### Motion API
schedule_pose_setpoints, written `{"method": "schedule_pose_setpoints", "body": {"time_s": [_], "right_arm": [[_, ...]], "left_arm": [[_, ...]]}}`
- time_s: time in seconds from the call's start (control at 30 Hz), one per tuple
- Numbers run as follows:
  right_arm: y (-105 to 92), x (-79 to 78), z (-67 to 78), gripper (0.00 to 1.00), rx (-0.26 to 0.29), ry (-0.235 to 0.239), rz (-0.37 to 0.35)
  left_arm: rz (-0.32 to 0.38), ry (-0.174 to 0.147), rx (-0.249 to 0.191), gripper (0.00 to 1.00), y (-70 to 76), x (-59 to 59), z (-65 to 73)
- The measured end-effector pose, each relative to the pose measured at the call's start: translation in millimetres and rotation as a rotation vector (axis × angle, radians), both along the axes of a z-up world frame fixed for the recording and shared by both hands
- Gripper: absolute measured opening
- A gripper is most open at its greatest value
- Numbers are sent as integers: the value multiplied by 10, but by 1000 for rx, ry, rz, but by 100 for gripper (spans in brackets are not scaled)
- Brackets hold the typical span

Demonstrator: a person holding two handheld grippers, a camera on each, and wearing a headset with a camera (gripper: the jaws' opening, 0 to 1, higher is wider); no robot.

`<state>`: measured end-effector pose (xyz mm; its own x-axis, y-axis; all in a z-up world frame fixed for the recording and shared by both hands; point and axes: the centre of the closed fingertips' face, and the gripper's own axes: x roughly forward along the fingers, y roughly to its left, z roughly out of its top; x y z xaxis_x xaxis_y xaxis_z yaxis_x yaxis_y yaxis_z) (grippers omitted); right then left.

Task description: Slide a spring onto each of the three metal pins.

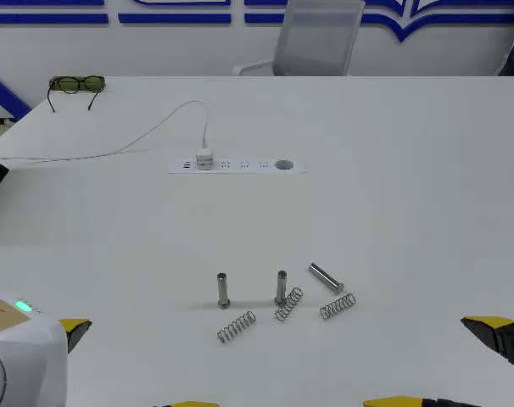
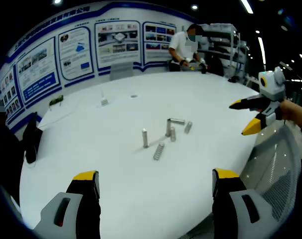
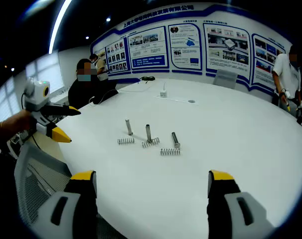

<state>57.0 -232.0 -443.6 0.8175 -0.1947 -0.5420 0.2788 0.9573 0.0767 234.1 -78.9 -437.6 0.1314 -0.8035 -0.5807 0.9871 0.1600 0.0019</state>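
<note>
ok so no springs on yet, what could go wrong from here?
The left pin and middle pin stand upright, seemingly loose; a nudge could topple them. The middle spring lies at the middle pin's base, so grabbing it may knock that pin over. The right pin lies flat and may roll.

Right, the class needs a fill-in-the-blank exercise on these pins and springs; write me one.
The left pin and middle pin stand ___. The right pin lies on its ___. The springs all lie loose on the white ___.
Missing words: upright; side; table.
</note>
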Motion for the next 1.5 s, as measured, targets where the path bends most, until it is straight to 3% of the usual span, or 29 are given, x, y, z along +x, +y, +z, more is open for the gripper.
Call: {"method": "schedule_pose_setpoints", "body": {"time_s": [0.27,0.97,1.33,1.5], "right_arm": [[14,17,30,93,8,-26,-1],[38,27,22,92,18,-31,8],[-67,106,48,82,4,-11,23],[-165,179,71,77,2,-13,15]], "left_arm": [[1,6,-16,95,-12,-11,17],[6,29,-47,94,-48,-24,63],[6,27,-53,93,-63,-27,60],[-2,42,-56,92,-77,-53,54]]}}
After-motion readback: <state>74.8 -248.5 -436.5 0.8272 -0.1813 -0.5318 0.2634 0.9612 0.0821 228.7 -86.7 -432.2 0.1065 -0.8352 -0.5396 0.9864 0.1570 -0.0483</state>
